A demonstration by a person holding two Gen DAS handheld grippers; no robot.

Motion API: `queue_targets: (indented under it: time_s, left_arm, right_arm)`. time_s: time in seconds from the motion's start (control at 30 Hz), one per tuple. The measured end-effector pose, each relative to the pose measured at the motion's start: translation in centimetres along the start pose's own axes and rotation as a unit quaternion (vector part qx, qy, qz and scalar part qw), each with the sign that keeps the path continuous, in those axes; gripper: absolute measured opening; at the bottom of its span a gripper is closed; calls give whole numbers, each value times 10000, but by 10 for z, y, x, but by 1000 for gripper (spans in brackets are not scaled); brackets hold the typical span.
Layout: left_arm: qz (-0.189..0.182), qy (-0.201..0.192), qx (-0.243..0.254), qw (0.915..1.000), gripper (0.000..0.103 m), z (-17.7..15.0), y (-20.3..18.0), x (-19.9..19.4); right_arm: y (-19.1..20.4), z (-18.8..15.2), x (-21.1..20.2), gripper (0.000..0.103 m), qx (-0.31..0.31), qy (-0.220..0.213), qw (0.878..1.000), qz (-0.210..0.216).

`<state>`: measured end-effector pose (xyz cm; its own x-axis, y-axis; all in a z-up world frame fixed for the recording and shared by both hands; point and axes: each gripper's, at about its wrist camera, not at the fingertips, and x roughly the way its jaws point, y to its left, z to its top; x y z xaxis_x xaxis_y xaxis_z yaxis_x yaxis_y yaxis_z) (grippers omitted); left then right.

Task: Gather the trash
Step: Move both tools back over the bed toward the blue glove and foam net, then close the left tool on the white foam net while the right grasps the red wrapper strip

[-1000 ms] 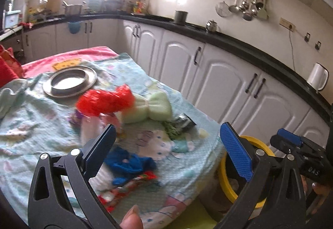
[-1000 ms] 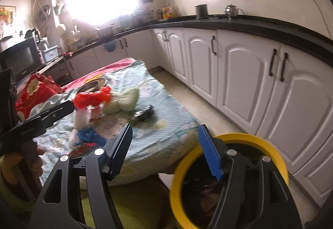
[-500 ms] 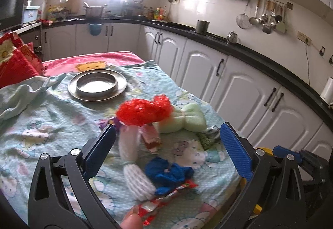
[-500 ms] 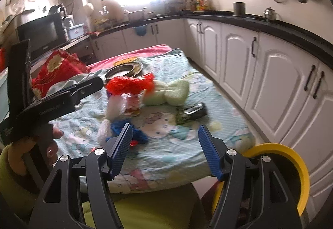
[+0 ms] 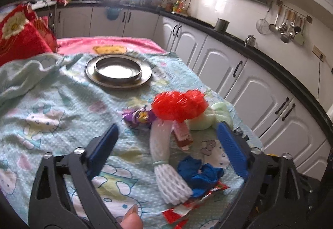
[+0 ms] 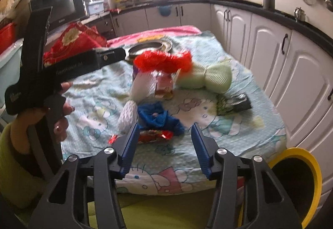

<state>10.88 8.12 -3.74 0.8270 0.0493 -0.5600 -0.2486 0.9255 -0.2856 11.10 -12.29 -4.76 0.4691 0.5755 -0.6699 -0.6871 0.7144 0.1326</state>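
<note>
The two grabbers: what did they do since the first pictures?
Both swung from the yellow bin toward the trash on the blanket. The left gripper and right gripper are closing, nothing pinched between them. The red wrapper, blue scrap and metal plate stayed put.

trash pile on the cartoon blanket | red mesh netting (image 6: 163,62) bunched at 12 o'clock | pale green foam sleeve (image 6: 205,79) lying at 2 | white foam net (image 6: 130,115) flat, mid-pile | crumpled blue bag (image 6: 159,119) touching it at 3 | red wrapper (image 6: 155,136) at 6, near edge | yellow-rimmed bin (image 6: 312,185) on floor at 4
</note>
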Motion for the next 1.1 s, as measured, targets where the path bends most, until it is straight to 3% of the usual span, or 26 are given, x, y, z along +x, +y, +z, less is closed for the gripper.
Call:
queue_targets:
  time_s: [0.17, 0.43, 0.6, 0.67, 0.8, 0.97, 1.1]
  left_arm:
    - [-34, 270, -123, 9996, 66, -7, 10, 15]
    - [-182, 661, -299, 9972, 58, -19, 17, 37]
    - [-247, 854, -408, 9952, 54, -24, 19, 51]
    - [-297, 952, -485, 9938, 50, -25, 21, 58]
    - [-351, 1094, -630, 9914, 44, -29, 24, 67]
    - [-476, 1303, -755, 9874, 22, -33, 30, 74]
    - [-548, 1342, -743, 9866, 16, -35, 31, 73]
  right_arm:
    - [-3, -1, 20, 44, 192, 254, 9994, 138]
    - [-5, -2, 49, 40, 358, 541, 9976, 239]
    - [-9, -4, 63, 31, 516, 699, 9954, 398]
    - [-10, -8, 68, 21, 569, 826, 9939, 466]
    - [-8, -13, 72, 12, 518, 945, 9930, 489]
    - [-4, -14, 65, 7, 383, 912, 9939, 497]
    - [2, -16, 57, 7, 183, 843, 9952, 472]
